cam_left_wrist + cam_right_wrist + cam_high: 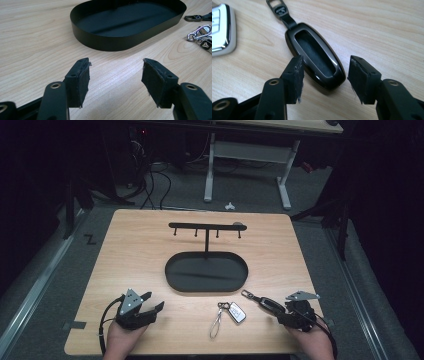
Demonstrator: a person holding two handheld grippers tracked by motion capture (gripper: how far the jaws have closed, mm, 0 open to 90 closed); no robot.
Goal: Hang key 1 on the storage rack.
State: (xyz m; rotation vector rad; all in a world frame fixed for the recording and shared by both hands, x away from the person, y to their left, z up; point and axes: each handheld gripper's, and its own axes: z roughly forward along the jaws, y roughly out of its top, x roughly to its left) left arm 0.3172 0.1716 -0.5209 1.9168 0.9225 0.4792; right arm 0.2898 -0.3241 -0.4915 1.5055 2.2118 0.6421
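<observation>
Right gripper (324, 75) jaws stand apart around the dark key fob (315, 55).

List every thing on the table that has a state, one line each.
Black oval metal tray: empty.
Black hook rack: upright, hooks bare.
Dark key fob: flat, unheld.
White key fob: flat on table.
Left hand-held gripper: open, empty.
Right hand-held gripper: open around dark fob's end.

Each bare hand carries matte black tongs: the left tongs (151, 301) and right tongs (281, 307) both wear a grey three-cornered plate dotted with small screws, and a black cable loops back from each. Up close, the arms show brass-ringed rivet holes. The square pads (82, 82) are faced with frayed, dark, felt-like lining.
</observation>
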